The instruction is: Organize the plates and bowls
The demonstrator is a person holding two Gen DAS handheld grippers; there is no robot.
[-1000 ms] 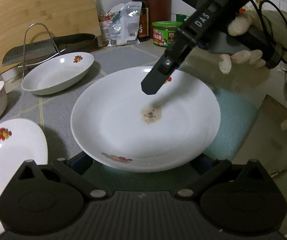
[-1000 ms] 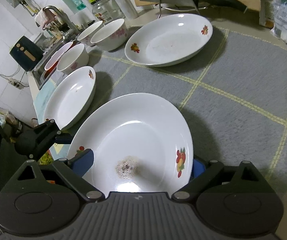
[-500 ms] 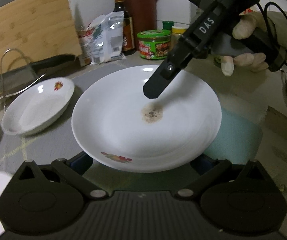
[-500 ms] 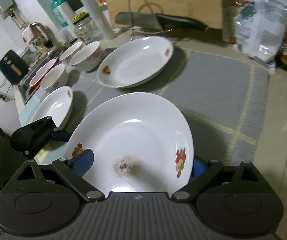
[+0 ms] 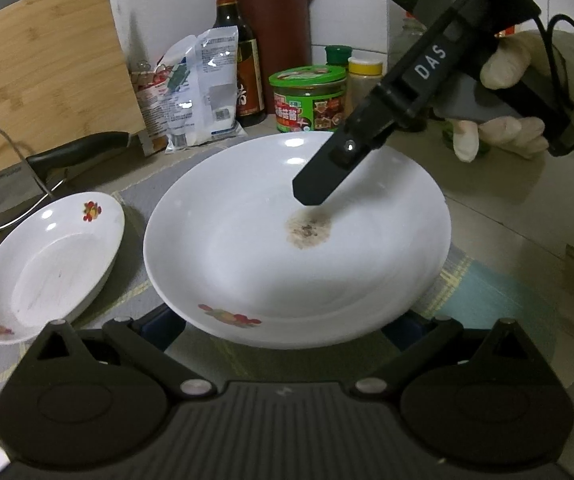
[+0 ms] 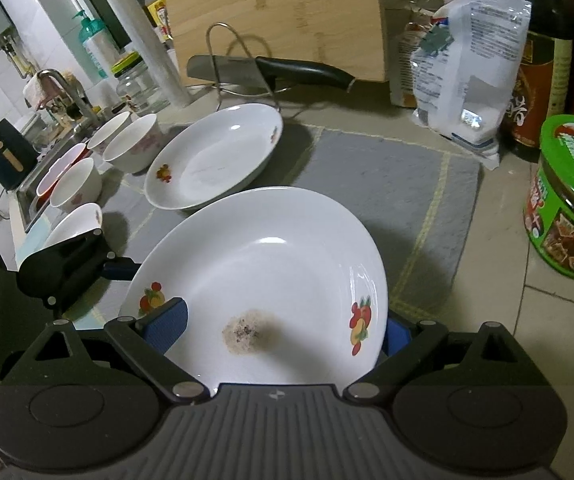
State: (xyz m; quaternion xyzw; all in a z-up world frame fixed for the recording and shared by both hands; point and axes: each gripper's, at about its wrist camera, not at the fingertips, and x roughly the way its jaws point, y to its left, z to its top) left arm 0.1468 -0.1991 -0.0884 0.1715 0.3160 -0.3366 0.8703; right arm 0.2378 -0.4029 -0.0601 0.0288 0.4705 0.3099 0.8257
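While both claws clamp the stained plate, only the right view shows bowls.

My right gripper sits at the near rim of the plate, one finger over the rim inside it and the other beneath. My left gripper sits under the opposite rim (the plate hangs between the two). Beyond the plate, on the mat, lies a second plate. Left of that stand three bowls, with the sink behind them. Behind the second plate a knife rests on a wire rack, before the cutting board. To the right stand a bag, a bottle and a tub.
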